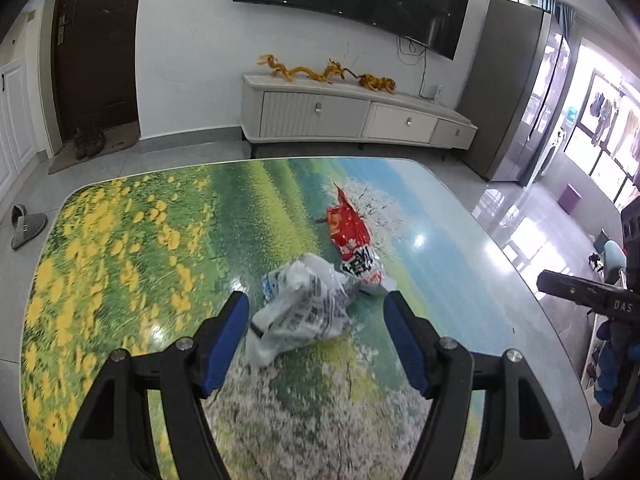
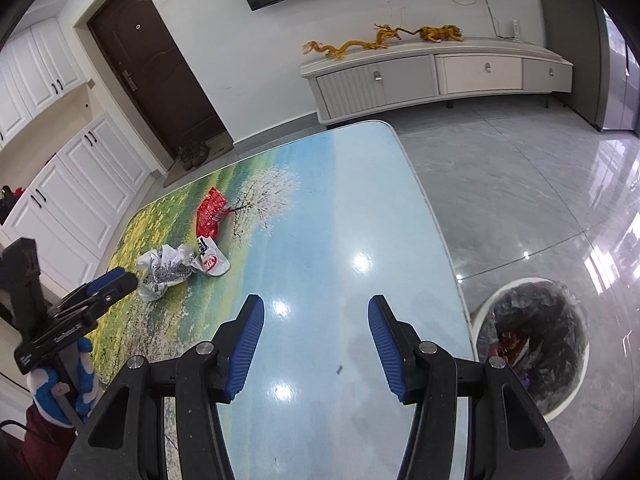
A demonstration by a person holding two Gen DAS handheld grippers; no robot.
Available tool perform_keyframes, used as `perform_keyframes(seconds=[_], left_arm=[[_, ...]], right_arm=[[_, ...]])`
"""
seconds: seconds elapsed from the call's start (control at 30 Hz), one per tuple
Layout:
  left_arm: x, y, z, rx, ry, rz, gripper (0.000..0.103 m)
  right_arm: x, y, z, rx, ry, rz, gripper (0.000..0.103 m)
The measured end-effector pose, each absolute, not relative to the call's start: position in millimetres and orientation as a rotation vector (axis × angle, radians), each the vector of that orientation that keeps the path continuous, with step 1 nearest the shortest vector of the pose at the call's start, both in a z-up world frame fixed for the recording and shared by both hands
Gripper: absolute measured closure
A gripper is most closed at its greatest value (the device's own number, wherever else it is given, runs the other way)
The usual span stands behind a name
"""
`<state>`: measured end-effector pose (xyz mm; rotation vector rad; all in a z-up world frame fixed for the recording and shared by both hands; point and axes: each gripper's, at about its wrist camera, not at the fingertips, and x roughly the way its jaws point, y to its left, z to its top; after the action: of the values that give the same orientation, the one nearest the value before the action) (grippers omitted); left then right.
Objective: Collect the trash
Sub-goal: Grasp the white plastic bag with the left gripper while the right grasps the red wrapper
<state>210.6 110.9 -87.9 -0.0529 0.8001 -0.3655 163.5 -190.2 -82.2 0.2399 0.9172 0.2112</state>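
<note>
A crumpled white plastic bag with black print [image 1: 302, 308] lies on the landscape-printed table [image 1: 120, 260], just ahead of and between the fingertips of my open left gripper [image 1: 316, 308]. A red and white snack wrapper [image 1: 352, 240] lies right behind the bag. Both also show in the right wrist view, the bag [image 2: 168, 272] and the wrapper [image 2: 210, 232], with the left gripper's tip [image 2: 116, 286] beside the bag. My right gripper [image 2: 316, 312] is open and empty over the bare blue part of the table [image 2: 340, 208].
A round white trash bin with a dark liner [image 2: 532, 344] stands on the floor by the table's right edge. A white TV cabinet [image 1: 352, 116] stands at the far wall. A slipper [image 1: 24, 226] lies on the floor at the left.
</note>
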Motion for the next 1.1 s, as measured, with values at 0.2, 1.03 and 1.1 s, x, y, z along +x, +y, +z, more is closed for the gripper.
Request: perform_keyframes(seconds=[0.2, 1.03, 1.1], left_arm=[[241.4, 103.8, -97.3, -0.039, 0.834, -0.382, 0.034], [221.9, 87.6, -127.5, -0.011, 0.904, -0.438, 0.064], [213.1, 93.4, -127.7, -0.029, 0.902, -0.426, 0.065]], right_arm=[[186.0, -179.2, -86.4, 0.224, 0.924, 0.259, 0.051], [257.7, -81.0, -99.9, 0.129, 0.952, 0.424, 0.051], [262.1, -71.4, -104.1, 0.114, 0.961, 0.432, 0.051]])
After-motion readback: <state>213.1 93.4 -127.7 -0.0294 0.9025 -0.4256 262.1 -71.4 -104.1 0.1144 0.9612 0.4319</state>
